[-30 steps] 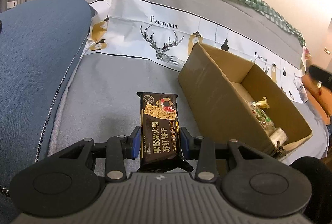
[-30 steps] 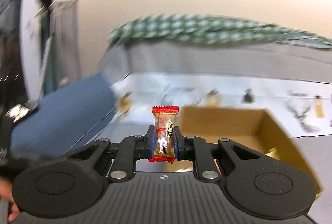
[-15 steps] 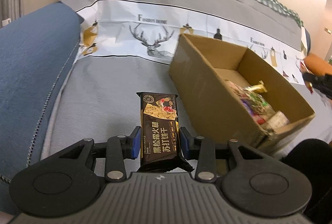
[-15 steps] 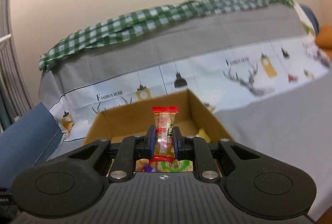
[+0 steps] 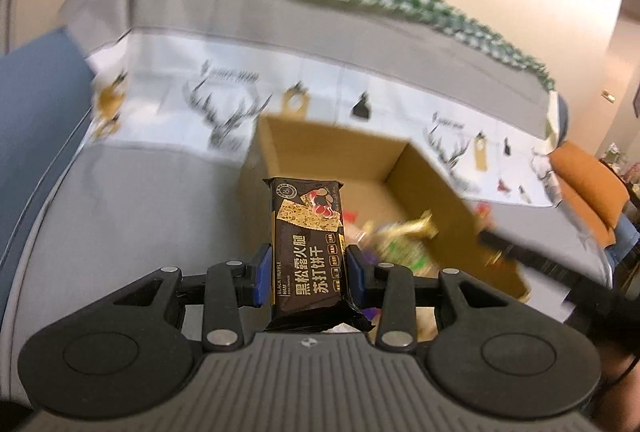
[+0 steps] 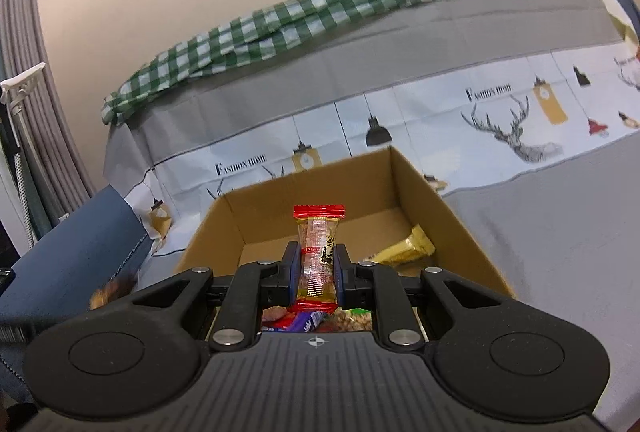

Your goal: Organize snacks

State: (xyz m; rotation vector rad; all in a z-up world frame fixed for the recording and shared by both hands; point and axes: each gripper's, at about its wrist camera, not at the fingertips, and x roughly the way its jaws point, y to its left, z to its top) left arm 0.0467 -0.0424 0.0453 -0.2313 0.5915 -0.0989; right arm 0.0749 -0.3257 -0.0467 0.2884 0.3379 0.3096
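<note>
Cardboard box [image 6: 440, 216] sits mid-frame. Right gripper [image 6: 316, 272] clamps a red-ended candy [image 6: 318, 252]; left gripper [image 5: 308, 272] clamps a black cracker packet [image 5: 308, 252]. Risk: release short of the rim drops either outside.

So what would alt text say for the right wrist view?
The right gripper clamps a small clear snack packet with red ends upright over an open brown cardboard box holding a gold-wrapped snack and other sweets. The box sits on a grey deer-print cover.
</note>
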